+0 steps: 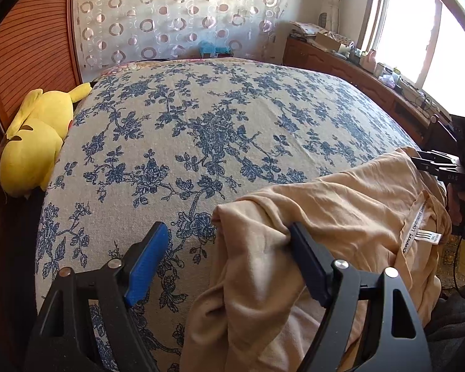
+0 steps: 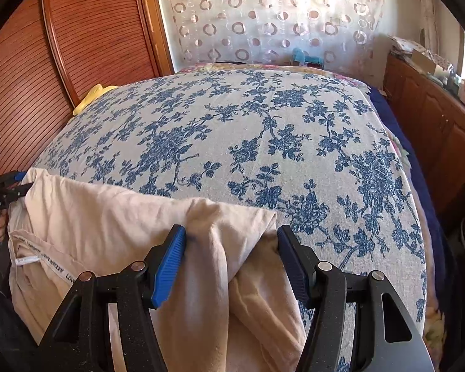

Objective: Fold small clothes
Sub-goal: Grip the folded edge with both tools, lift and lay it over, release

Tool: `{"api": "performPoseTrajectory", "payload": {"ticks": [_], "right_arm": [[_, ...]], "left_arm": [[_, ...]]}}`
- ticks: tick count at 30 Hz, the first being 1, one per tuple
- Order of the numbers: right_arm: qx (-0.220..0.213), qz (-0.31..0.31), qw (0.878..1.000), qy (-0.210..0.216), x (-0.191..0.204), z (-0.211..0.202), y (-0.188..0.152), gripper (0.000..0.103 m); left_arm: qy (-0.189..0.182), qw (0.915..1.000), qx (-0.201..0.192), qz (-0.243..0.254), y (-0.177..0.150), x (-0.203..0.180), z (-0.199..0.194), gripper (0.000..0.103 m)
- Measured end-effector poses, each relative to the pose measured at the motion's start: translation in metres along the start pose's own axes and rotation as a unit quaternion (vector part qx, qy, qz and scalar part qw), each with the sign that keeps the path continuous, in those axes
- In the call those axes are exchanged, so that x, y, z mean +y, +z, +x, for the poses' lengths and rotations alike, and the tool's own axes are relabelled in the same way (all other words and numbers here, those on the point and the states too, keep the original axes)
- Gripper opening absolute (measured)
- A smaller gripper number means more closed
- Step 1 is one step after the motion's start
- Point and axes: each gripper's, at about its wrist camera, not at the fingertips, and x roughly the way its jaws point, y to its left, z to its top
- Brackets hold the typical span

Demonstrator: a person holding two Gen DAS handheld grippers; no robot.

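Note:
A beige garment [image 1: 341,214] lies at the near edge of the bed, white label [image 1: 418,226] showing. In the left wrist view my left gripper [image 1: 229,248] is open; the garment's left corner drapes between its fingers, against the right finger [image 1: 307,260], clear of the blue left pad [image 1: 148,263]. In the right wrist view my right gripper [image 2: 231,248] is open wide, with a bunched fold of the garment [image 2: 108,217] lying between its fingers. Each gripper shows in the other's view, my right gripper [image 1: 434,162] and my left gripper [image 2: 12,186], at the garment's far corners.
The bed carries a grey cover with blue flowers [image 1: 217,124]. A yellow plush toy [image 1: 37,136] lies at its left edge by the wooden headboard [image 2: 77,46]. A wooden cabinet with clutter [image 1: 372,71] runs under the window on the right. A curtain [image 1: 176,15] hangs behind.

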Motion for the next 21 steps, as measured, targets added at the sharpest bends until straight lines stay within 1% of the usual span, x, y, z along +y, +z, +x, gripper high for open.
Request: {"api": "performPoseTrajectory", "payload": {"ticks": [2,3,4,5,6,8,9,11,15,18,19,21], "right_arm": [[0.002,-0.011,1.0,-0.003,0.003,-0.002,-0.003,0.052],[0.005,-0.018,1.0,0.0,0.005,-0.003,-0.003,0.048],[0.007,-0.023,1.0,0.012,0.007,-0.005,-0.004,0.034],[0.01,-0.022,0.999,0.026,0.008,-0.006,-0.005,0.019],[0.011,-0.019,0.999,0.036,0.01,-0.008,-0.007,0.015],[0.004,-0.021,0.999,0.035,0.013,-0.014,-0.011,0.013],[-0.003,-0.017,0.999,0.04,0.013,-0.018,-0.013,0.013],[-0.027,-0.006,0.998,0.053,0.013,-0.036,-0.014,0.012],[-0.085,0.002,0.995,0.061,0.016,-0.085,-0.013,0.012],[-0.126,-0.003,0.99,0.067,0.02,-0.127,-0.011,0.012],[-0.139,-0.006,0.988,0.069,0.02,-0.142,-0.011,0.012],[-0.172,-0.016,0.982,0.077,0.022,-0.177,-0.006,0.012]], "left_arm": [[-0.009,1.0,-0.001,0.003,-0.001,-0.003,-0.001,0.06],[-0.022,0.9997,0.001,0.002,-0.001,-0.005,-0.002,0.043],[-0.039,0.9992,0.004,-0.003,-0.002,-0.005,-0.003,0.029],[-0.044,0.999,0.004,-0.007,-0.003,-0.007,-0.004,0.025],[-0.044,0.999,0.002,-0.008,-0.003,-0.009,-0.006,0.013],[-0.047,0.9988,-0.009,-0.008,-0.006,-0.013,-0.015,0.01],[-0.052,0.9985,-0.014,-0.011,-0.006,-0.014,-0.02,0.01],[-0.06,0.9976,-0.034,-0.011,-0.005,-0.016,-0.039,0.009],[-0.076,0.9938,-0.081,-0.005,0.001,-0.023,-0.086,0.009],[-0.091,0.988,-0.124,0.002,0.009,-0.031,-0.129,0.009],[-0.099,0.9844,-0.145,0.004,0.013,-0.034,-0.15,0.009],[-0.114,0.9785,-0.172,0.0,0.022,-0.034,-0.176,0.009]]}}
